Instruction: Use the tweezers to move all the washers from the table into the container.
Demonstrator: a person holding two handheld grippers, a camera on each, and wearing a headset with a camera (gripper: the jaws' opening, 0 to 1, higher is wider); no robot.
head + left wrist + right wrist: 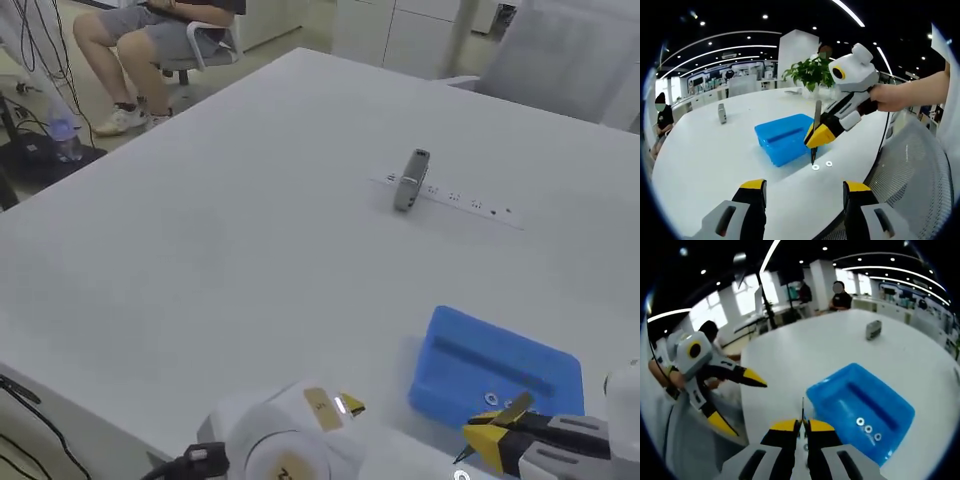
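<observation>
Left tongs, container, grey block beyond

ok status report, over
Left gripper open. Right gripper shut on tweezers, tip by two washers on table. Three washers in container. Nothing blocking.

We record a grey device standing against a socket strip; a person seated beyond it; a bottle nearby; a potted plant.

Bright, even light falls from ceiling strips and spots; the white bench carries faint, soft shadows. Both gripper views bow strongly toward their edges and look slightly soft.
</observation>
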